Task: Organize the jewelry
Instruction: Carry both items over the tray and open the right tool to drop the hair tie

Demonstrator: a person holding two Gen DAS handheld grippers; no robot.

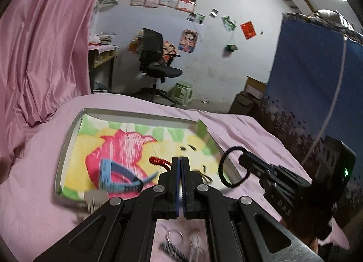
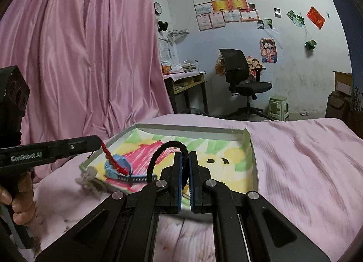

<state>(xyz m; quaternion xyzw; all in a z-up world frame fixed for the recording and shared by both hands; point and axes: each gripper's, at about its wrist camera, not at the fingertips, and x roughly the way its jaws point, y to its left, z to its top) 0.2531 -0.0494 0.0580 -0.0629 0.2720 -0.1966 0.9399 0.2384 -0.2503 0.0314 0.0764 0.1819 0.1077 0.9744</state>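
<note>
A shallow tray point(image 1: 68, 139) with a colourful paper lining lies on the pink bed. A blue watch-like band point(image 1: 118, 175) lies inside it near the front left. My left gripper point(image 1: 180, 160) is shut on a red braided cord point(image 1: 156, 161), which hangs over the tray. At the right, my right gripper point(image 1: 244, 160) holds a black braided loop point(image 1: 219, 167) above the tray's right edge. In the right wrist view, my right gripper point(image 2: 185, 160) pinches the black loop point(image 2: 156, 155), while the left gripper point(image 2: 98, 143) dangles the red cord point(image 2: 113, 160) over the blue band point(image 2: 118, 164).
A blurred pale item point(image 2: 88, 180) lies at the tray's near left corner. A ring point(image 1: 174, 234) and a dark braided piece point(image 1: 172, 248) rest on the bedsheet below my left gripper. A hand point(image 2: 20, 196) grips the left tool. Pink curtain at left, office chair point(image 1: 156, 62) beyond the bed.
</note>
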